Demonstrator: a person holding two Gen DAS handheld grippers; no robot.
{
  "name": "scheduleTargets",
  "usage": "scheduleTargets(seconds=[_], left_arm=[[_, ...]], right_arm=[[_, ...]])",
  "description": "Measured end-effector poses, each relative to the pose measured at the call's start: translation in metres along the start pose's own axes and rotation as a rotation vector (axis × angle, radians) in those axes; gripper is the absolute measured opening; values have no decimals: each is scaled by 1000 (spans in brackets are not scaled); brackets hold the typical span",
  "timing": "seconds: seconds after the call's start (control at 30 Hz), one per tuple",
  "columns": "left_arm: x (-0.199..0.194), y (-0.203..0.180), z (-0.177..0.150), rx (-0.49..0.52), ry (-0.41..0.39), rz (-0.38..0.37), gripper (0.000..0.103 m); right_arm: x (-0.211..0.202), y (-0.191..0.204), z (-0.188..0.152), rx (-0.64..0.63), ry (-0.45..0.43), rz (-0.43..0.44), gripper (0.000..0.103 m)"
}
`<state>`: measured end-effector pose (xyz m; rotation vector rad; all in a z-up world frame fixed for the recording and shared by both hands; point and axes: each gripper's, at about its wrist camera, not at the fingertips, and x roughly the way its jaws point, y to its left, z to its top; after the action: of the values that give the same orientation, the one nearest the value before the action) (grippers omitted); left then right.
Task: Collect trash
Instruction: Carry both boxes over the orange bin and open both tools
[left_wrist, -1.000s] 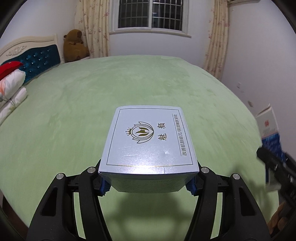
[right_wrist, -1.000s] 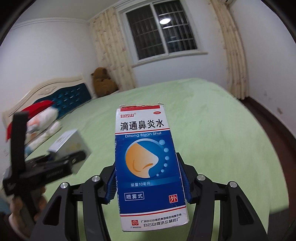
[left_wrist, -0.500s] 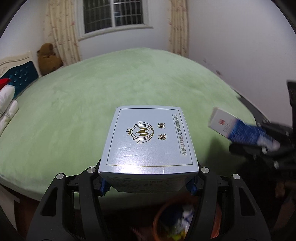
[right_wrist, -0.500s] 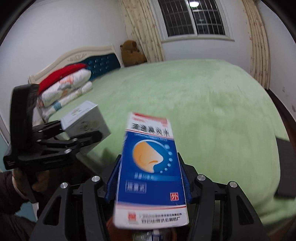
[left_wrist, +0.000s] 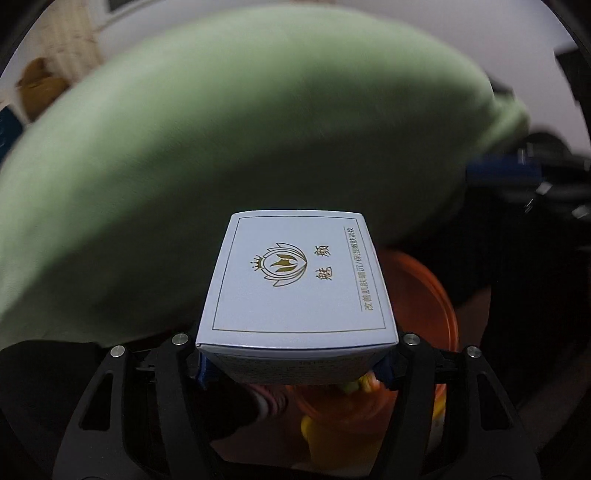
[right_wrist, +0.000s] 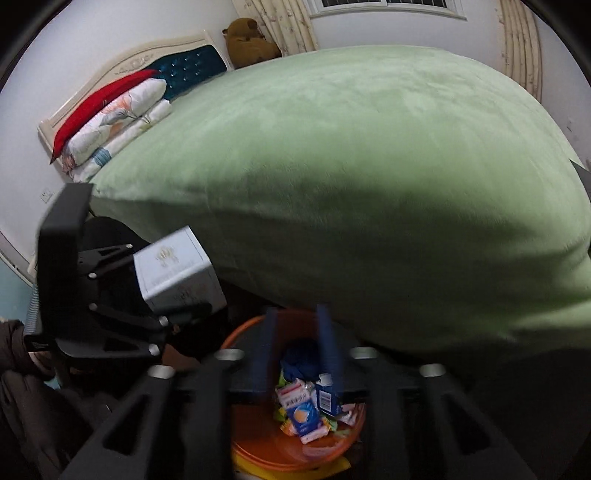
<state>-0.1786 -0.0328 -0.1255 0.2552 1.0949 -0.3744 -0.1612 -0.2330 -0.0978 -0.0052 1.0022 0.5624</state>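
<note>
Below the foot of the green bed (right_wrist: 369, 166), an orange bin (right_wrist: 258, 443) sits on the floor, already holding a blue-and-white carton (right_wrist: 303, 417) among other wrappers. Left gripper (left_wrist: 295, 363): fingers clenched on the silver box (left_wrist: 295, 280), flat face up, long axis running forward along the fingers. From the left wrist view the bin rim (left_wrist: 439, 295) lies under and slightly right of the box; from the right wrist view the box (right_wrist: 177, 269) hangs up-left of the rim, so it appears not yet squarely over the opening. Right gripper (right_wrist: 295, 354): fingers spread, nothing between them, aimed straight down into the bin. Judgement: left hand is the one carrying trash; a short shift toward the bin centre should precede release.
</note>
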Motion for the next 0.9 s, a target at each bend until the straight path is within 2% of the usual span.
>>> scheduleTargets(seconds=[0.07, 0.17, 0.23, 0.4, 0.57, 0.7, 0.77, 0.87, 0.9], left_arm=[[18, -2, 1, 10, 81, -8, 87], [30, 0, 2, -4, 138, -53, 87], [34, 3, 3, -20, 157, -55, 87], [25, 11, 8, -53, 125, -76, 87], [-6, 9, 14, -31, 38, -30, 87], [-53, 12, 35, 11, -124, 58, 88], [-69, 16, 48, 14, -194, 99, 92], [-83, 29, 75, -13, -283, 166, 92], [-86, 36, 85, -34, -302, 178, 92]], right_arm=[[4, -5, -3, 24, 20, 4, 47], [8, -9, -5, 50, 30, 2, 47], [8, -9, -4, 53, 25, 1, 47], [4, -9, 1, 41, 15, 8, 47], [-11, -10, 19, 38, -43, 19, 53], [-31, -9, 45, 9, -134, 14, 64], [-38, -9, 63, -13, -186, -7, 70], [-44, -12, 93, -37, -262, -45, 77], [-46, -13, 103, -48, -286, -74, 83]])
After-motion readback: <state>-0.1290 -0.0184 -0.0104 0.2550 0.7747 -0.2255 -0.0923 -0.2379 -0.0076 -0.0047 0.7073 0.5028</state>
